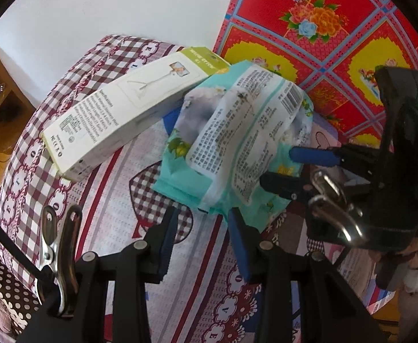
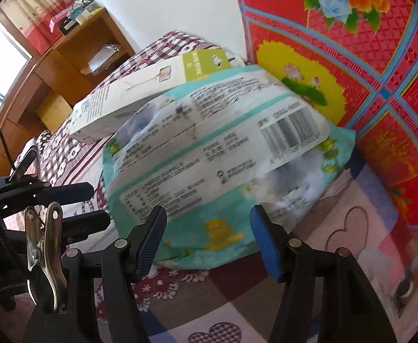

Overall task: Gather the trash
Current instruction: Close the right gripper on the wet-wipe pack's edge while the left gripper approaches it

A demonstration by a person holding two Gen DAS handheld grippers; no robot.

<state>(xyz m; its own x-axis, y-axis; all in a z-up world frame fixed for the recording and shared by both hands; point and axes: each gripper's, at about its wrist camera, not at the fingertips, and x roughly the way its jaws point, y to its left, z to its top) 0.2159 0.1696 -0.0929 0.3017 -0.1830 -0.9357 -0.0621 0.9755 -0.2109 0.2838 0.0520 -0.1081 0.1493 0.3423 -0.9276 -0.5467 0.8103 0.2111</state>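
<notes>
Glossy plastic wipes pack (image 2: 217,154), matt cardboard box (image 1: 128,105), soft printed cloth bedsheet (image 1: 140,160), wood shelf (image 2: 74,60).

Both grippers are black plastic — the left gripper (image 1: 201,228) and right gripper (image 2: 209,237) carry blue-padded fingers (image 1: 239,238), silver rivets and steel clips.

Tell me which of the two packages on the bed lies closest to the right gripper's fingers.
The teal wet-wipe pack, with its barcode label, sits just ahead of the open right gripper. The white and green box lies behind it, farther off.
</notes>
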